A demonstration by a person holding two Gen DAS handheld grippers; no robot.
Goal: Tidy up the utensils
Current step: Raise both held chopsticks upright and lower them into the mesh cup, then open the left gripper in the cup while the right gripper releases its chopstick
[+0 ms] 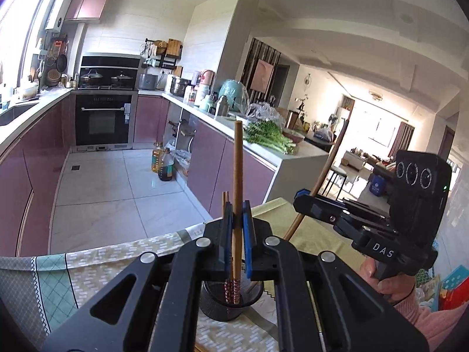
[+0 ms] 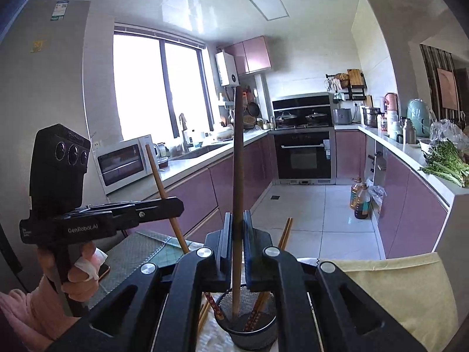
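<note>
A black mesh cup stands on the table, on a patterned cloth. Some chopsticks with red patterned ends already lean inside it.

The right gripper is clamped tight on one brown chopstick. The stick stands almost straight up, and its low end is down inside the mesh cup. Its top points up toward the window.

The left gripper is also clamped tight on a brown chopstick. This stick stands upright too, and its patterned red end hangs over the cup's mouth, at or just inside the rim. Another thin stick pokes up just beside the left finger.

Each gripper shows up in the other one's view, off to the side, with a hand in a pink sleeve holding its handle. A plain yellow cloth lies on the right part of the table.

Behind it all is a kitchen with pink cabinets, a black oven, a white microwave, green vegetables on the counter and oil bottles on the floor.
</note>
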